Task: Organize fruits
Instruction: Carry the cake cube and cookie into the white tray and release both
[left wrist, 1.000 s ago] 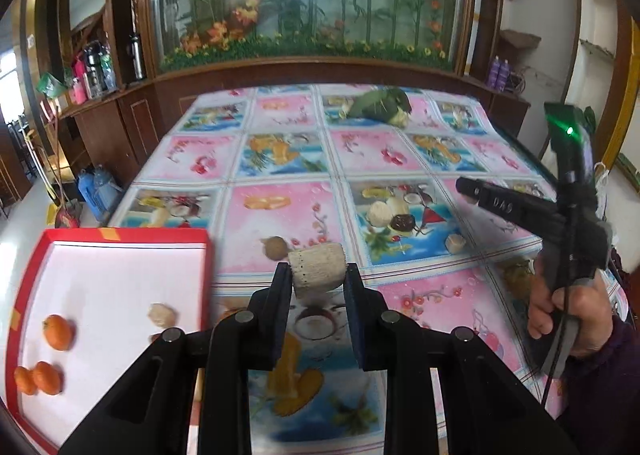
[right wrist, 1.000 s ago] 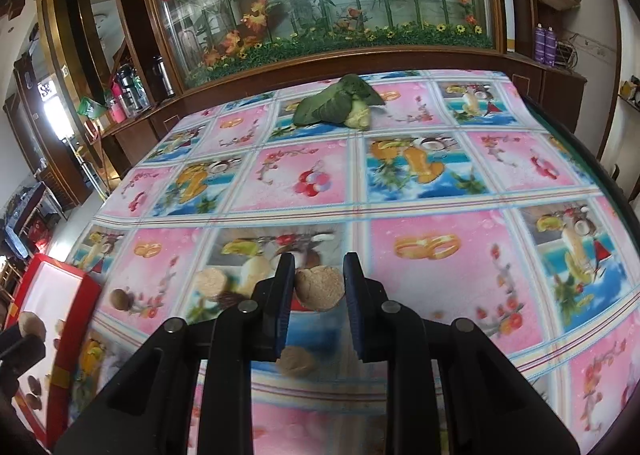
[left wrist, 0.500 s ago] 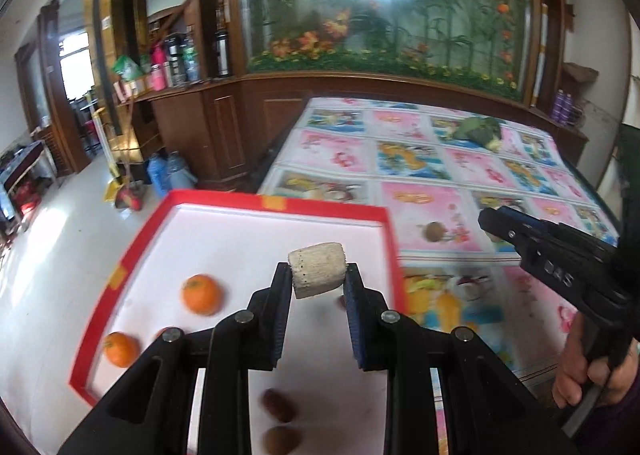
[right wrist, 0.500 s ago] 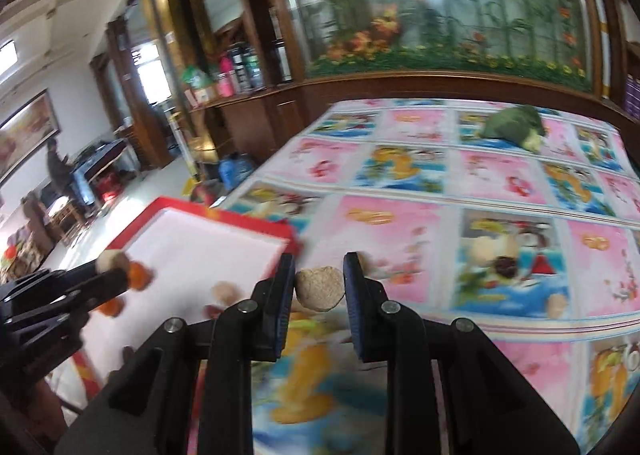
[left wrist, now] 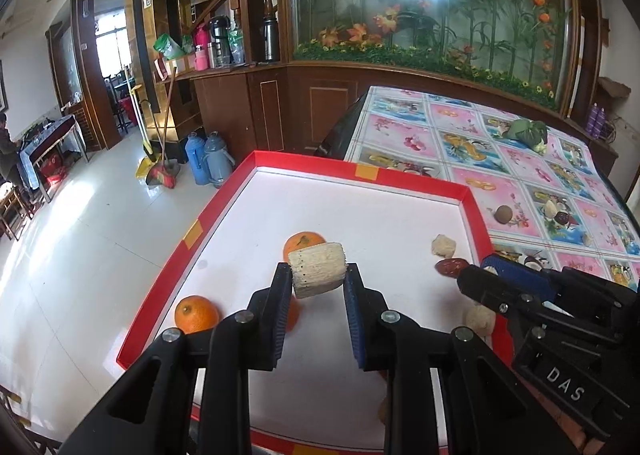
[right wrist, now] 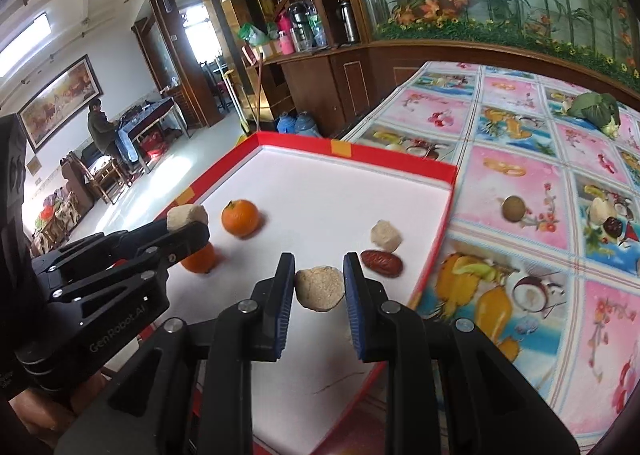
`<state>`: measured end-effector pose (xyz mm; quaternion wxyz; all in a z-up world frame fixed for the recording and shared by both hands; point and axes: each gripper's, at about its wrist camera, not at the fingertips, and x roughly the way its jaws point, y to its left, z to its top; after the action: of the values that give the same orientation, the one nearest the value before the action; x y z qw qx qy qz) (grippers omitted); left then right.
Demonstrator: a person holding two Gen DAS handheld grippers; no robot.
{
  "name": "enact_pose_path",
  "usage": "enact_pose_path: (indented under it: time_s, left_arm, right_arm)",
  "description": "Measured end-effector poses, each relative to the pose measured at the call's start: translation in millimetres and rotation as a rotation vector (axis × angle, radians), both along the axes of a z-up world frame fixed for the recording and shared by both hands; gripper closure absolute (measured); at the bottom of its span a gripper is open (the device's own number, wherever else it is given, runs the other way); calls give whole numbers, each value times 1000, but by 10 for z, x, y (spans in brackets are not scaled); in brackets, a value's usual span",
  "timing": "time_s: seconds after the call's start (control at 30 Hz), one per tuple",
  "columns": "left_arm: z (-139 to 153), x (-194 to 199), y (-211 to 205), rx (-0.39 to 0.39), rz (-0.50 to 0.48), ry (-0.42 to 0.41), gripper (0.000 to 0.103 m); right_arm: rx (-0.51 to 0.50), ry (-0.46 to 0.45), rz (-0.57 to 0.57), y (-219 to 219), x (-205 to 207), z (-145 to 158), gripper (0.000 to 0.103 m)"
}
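Left gripper (left wrist: 316,281) clamping one pale chunk (left wrist: 317,269), three oranges (left wrist: 197,313) in tray (left wrist: 420,179)

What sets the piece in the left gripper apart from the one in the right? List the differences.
The left gripper clamps a pale cut chunk with flat faces; the right gripper clamps a rounder tan lump. The chunk hangs by the oranges, the lump near the red date. Both are held above the red-rimmed tray.
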<state>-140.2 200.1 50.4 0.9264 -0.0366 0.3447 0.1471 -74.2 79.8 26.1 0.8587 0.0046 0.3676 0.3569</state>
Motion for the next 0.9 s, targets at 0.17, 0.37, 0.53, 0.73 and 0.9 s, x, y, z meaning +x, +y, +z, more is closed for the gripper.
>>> enact_pose_path:
  time_s: [0.17, 0.37, 0.53, 0.73, 0.9]
  left_arm:
    - [-59, -32, 54, 1, 11, 10, 77]
    - [-112, -38, 98, 7, 20, 24, 77]
    - [-135, -39, 112, 17, 23, 32, 77]
    - [-139, -20, 100, 36, 27, 36, 77]
    - [-139, -12, 94, 47, 34, 41, 77]
  right_arm:
    - [-18, 36, 3, 72, 19, -87, 76]
    - [-41, 76, 9, 128, 55, -180, 76]
    - [-60, 87, 13, 178, 63, -226, 76]
    - [-76, 96, 15, 200, 96, -261, 76]
    - [-89, 89, 21, 216, 96, -261, 76]
